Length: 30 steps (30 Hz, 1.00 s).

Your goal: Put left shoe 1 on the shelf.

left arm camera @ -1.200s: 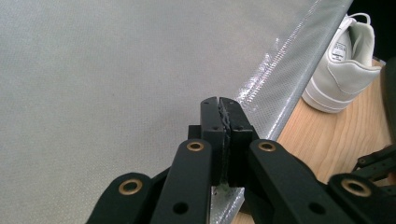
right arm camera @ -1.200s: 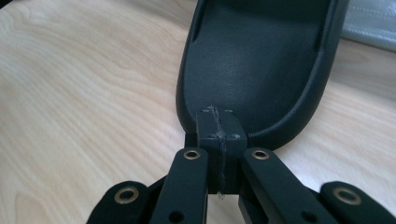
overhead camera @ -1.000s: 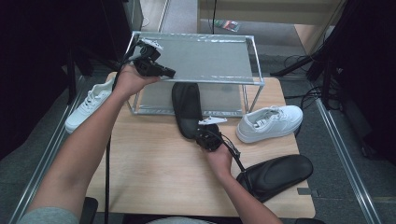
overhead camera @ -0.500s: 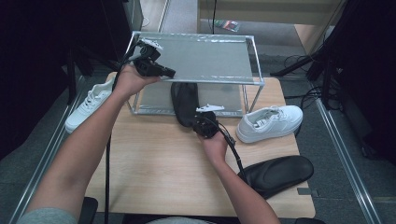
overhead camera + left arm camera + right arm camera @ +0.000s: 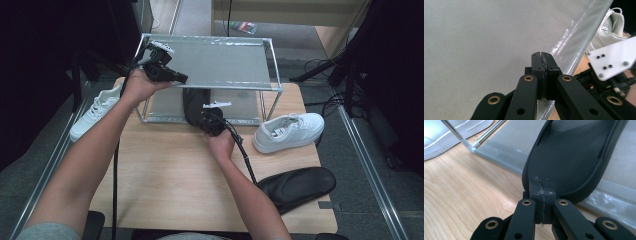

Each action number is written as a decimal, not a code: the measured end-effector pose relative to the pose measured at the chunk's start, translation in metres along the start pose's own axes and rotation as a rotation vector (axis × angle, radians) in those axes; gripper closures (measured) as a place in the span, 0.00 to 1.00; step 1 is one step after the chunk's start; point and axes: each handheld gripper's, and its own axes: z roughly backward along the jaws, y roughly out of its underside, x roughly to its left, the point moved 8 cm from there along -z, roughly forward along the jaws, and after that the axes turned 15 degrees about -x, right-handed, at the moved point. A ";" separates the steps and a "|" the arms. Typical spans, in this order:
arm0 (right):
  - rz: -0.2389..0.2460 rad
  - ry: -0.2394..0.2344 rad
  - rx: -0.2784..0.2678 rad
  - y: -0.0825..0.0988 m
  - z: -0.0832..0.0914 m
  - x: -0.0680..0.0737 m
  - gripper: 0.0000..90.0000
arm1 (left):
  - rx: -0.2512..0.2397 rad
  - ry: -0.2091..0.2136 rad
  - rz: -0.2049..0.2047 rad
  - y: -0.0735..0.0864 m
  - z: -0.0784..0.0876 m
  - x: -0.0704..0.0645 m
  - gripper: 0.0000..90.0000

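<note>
Left gripper (image 5: 543, 75): fingers pressed together over the rack's top shelf (image 5: 474, 37).
Right gripper (image 5: 541, 195): fingers pressed together, touching the black insole (image 5: 574, 152).
High view: white shoe (image 5: 290, 131) at 3 o'clock.

Lab: cables (image 5: 320, 65), dark curtains (image 5: 50, 60)

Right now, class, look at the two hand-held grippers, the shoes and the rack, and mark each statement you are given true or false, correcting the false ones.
1. The right hand-held gripper has its jaws closed at the edge of a black insole. True.
2. The left hand-held gripper grips a white shoe. False: it is shut with nothing visible between its jaws, over the rack's top shelf.
3. A white shoe sits on the table right of the rack. True.
4. Both black insoles lie inside the rack. False: one black insole lies at the table's near right corner.
5. The other white shoe stands on the top shelf. False: it is left of the rack, by the table's edge.
</note>
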 end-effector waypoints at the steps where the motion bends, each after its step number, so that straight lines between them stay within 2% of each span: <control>1: -0.005 -0.004 0.002 -0.001 -0.002 0.000 1.00 | -0.004 -0.002 0.002 0.000 0.000 0.000 1.00; 4: -0.003 -0.009 0.003 -0.004 -0.008 0.000 1.00 | -0.003 -0.009 -0.004 0.000 0.000 -0.001 1.00; 7: 0.013 -0.003 0.018 -0.004 -0.006 0.002 1.00 | -0.006 -0.006 0.002 0.000 0.000 0.000 1.00; 10: 0.026 -0.029 0.022 -0.003 0.002 0.007 1.00 | -0.009 -0.009 0.014 -0.001 0.000 0.000 0.99; 13: 0.030 -0.077 0.035 0.000 0.017 0.014 1.00 | 0.000 -0.014 0.022 -0.002 0.002 -0.001 0.97; 14: 0.032 -0.093 0.034 0.000 0.023 0.017 1.00 | -0.005 -0.018 0.032 -0.003 0.002 -0.002 0.93; 17: 0.042 -0.123 0.032 0.000 0.041 0.022 0.94 | 0.015 -0.028 0.010 -0.004 0.008 -0.006 0.81; 19: 0.041 -0.152 0.025 -0.001 0.054 0.024 0.86 | 0.018 -0.023 0.005 -0.005 0.012 -0.011 0.73; 21: 0.019 -0.190 0.029 -0.001 0.066 0.027 0.76 | 0.018 -0.014 -0.001 -0.006 0.017 -0.016 0.64; 23: 0.024 -0.209 0.033 0.000 0.079 0.026 0.72 | 0.012 -0.005 -0.009 -0.008 0.022 -0.024 0.59; 27: 0.082 -0.222 0.019 0.002 0.096 0.023 0.66 | 0.005 0.011 -0.013 -0.008 0.030 -0.036 0.52; 30: 0.092 -0.236 0.027 0.003 0.110 0.022 0.62 | 0.005 0.009 -0.026 -0.005 0.037 -0.049 0.48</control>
